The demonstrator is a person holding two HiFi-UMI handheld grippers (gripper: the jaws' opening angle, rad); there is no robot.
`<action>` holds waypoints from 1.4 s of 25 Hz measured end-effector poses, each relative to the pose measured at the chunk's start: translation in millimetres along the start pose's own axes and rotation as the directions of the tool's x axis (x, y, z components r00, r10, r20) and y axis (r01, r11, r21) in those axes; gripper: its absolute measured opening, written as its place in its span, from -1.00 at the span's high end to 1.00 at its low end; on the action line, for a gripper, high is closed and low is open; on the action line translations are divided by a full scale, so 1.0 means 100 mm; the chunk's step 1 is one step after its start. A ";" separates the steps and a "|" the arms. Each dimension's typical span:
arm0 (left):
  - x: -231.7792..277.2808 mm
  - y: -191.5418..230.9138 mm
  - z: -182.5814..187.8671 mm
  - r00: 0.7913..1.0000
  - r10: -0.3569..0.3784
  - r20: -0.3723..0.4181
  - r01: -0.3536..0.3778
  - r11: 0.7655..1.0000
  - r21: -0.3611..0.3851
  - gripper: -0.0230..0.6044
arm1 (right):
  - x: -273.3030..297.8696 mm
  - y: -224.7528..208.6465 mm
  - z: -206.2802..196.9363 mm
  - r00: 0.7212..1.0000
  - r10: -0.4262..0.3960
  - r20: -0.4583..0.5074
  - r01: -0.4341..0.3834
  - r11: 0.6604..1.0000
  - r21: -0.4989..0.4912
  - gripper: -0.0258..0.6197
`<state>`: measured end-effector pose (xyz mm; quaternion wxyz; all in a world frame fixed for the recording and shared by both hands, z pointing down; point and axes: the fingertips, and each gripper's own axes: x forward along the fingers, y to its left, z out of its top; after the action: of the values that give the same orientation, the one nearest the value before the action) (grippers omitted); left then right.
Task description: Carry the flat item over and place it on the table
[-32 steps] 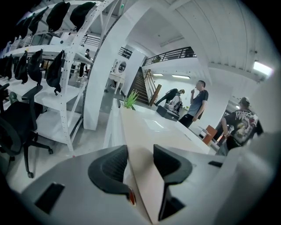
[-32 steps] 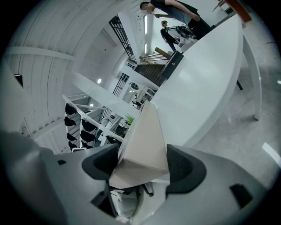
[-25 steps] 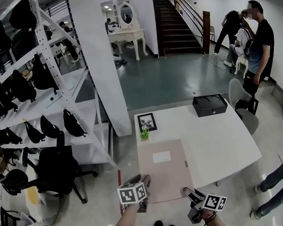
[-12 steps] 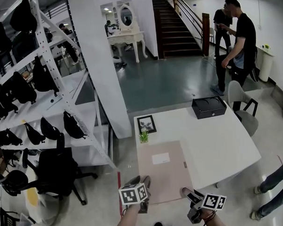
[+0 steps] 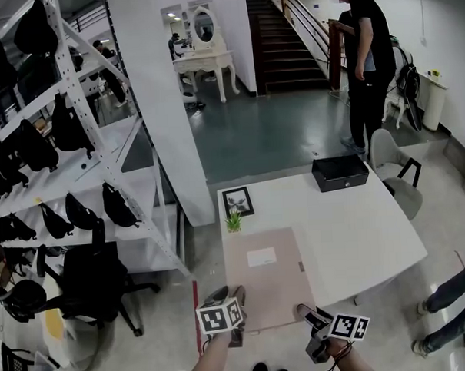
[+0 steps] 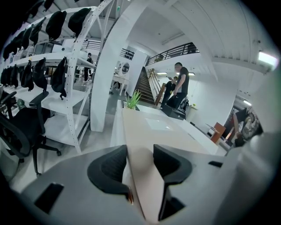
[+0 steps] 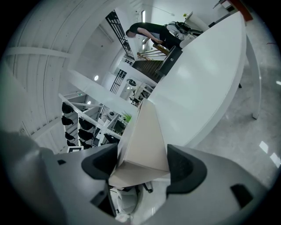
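A flat beige box (image 5: 263, 276) with a white label lies over the near left part of the white table (image 5: 357, 221), its near edge past the table's edge. My left gripper (image 5: 237, 297) holds its near left corner and my right gripper (image 5: 303, 313) its near right corner. In the left gripper view the flat box (image 6: 149, 132) runs edge-on between the jaws of the left gripper (image 6: 139, 154), which close on it. In the right gripper view a corner of the box (image 7: 147, 132) sits clamped in the right gripper (image 7: 142, 163).
A small plant (image 5: 232, 221) and a picture frame (image 5: 237, 200) stand just beyond the box; a black case (image 5: 339, 171) sits at the table's far side. A rack of black bags (image 5: 68, 126) and an office chair (image 5: 90, 283) are left. People stand at the back (image 5: 362, 60) and right (image 5: 460, 286).
Both grippers and the flat box stay almost where they were. The person at the back has walked leftward behind the table.
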<state>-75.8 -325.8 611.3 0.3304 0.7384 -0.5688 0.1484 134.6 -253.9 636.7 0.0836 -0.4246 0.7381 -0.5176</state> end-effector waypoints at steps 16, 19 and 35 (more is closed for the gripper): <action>-0.04 -0.02 -0.01 0.999 0.034 0.014 -0.034 0.999 -0.001 0.33 | -0.09 -0.06 0.01 0.995 -0.102 0.021 0.104 0.985 -0.136 -0.12; -0.04 -0.02 -0.01 0.999 0.047 0.020 -0.047 0.999 0.004 0.33 | -0.10 -0.06 0.04 0.995 -0.102 0.017 0.103 0.976 -0.193 -0.11; -0.36 -0.20 0.16 0.994 0.018 0.112 -0.023 0.999 0.038 0.33 | -0.29 0.01 0.23 0.989 -0.129 0.076 0.144 0.953 -0.267 -0.06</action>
<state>-70.4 -306.5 571.7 0.2821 0.7460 -0.5909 0.1215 165.5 -249.1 615.7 0.0096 -0.4967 0.7684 -0.4035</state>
